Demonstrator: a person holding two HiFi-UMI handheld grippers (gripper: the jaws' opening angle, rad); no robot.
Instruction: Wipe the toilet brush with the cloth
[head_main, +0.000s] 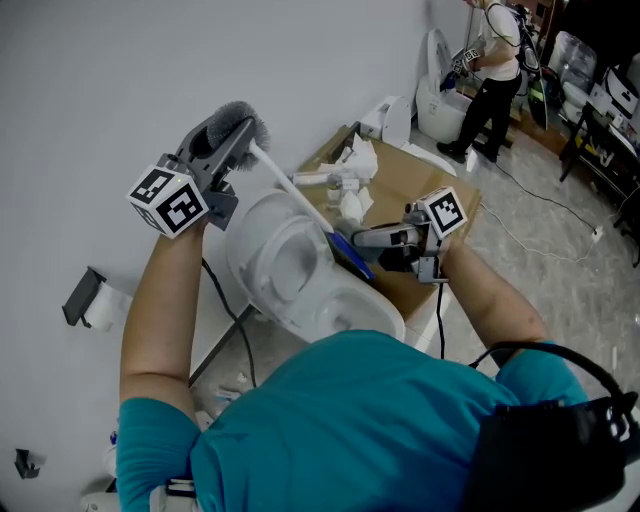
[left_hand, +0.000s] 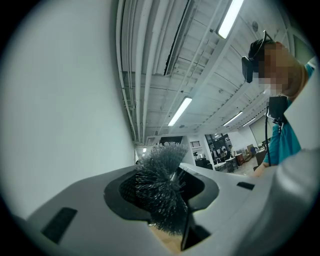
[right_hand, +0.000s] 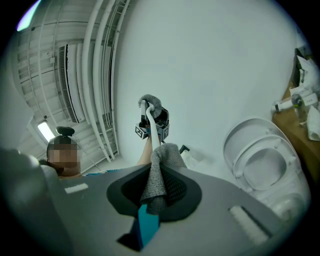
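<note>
In the left tool (head_main: 228, 142), at the upper left of the head view, the toilet brush (head_main: 296, 188) is clamped by its bristles. In the right tool (right_hand: 161, 186), right of centre, the grey cloth (right_hand: 160, 167) is pinched around the handle's blue end, so wiping is judged under way, with the white shaft over the toilet (head_main: 300, 290) seemingly left.

The white-handled toilet brush (head_main: 290, 185) has its grey bristle head clamped in my left tool (head_main: 232, 140). Its handle slants down into the grey knitted cloth (right_hand: 160, 172) that my right tool (head_main: 368, 240) pinches.
</note>
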